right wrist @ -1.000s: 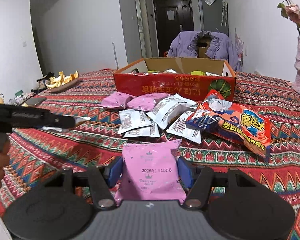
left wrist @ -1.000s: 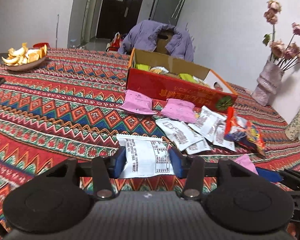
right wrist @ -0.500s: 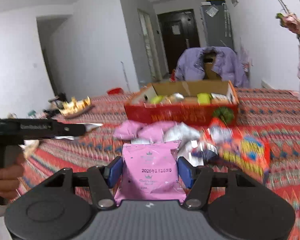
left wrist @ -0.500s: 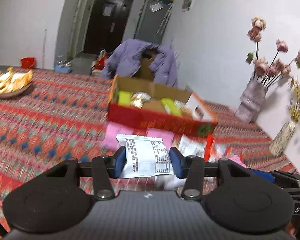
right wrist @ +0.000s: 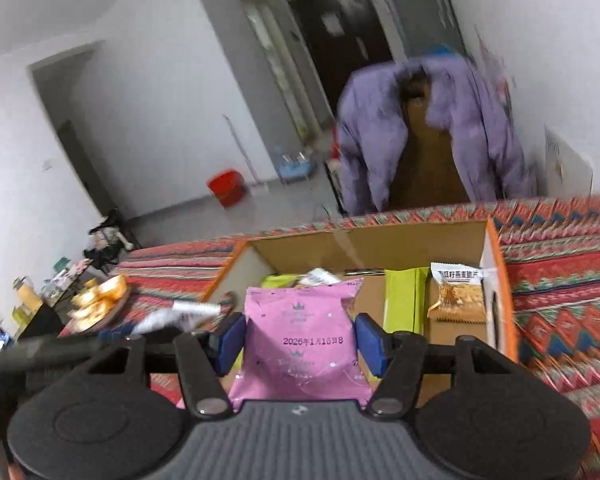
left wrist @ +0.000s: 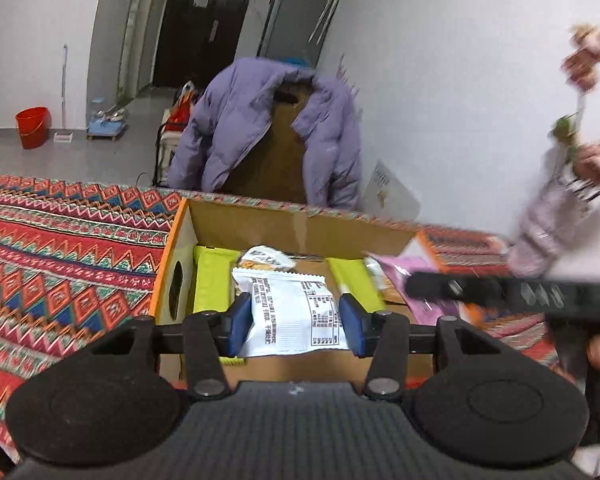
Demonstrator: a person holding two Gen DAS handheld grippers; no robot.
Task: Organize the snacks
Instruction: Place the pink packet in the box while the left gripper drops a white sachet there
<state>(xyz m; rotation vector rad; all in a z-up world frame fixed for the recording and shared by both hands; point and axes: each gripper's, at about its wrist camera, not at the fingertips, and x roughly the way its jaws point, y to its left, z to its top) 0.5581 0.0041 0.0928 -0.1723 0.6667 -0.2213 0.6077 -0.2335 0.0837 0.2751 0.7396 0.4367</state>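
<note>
Left wrist view, nearest the lens: the left gripper is clamping a white snack packet between its blue pads, the packet hanging over the open cardboard box. Right wrist view, nearest the lens: the right gripper is gripping a pink snack packet by its two side edges, likewise poised above the near edge of the same box. In the left wrist view the right gripper is reaching in from the right as a dark blurred bar, with the pink packet at its tip over the box's right end. Inside the box, two yellow-green packets are lying flat, one towards each end, with a crumpled white wrapper between them; a tan oat-crisp packet is resting against the right wall. The box is sitting on a red patterned tablecloth. To the left on the cloth, a plate of orange peel is showing, blurred. Beyond the table's far edge, a purple padded jacket is draping over a chair. Farther back, a red bucket is standing on the grey floor before a dark door.
</note>
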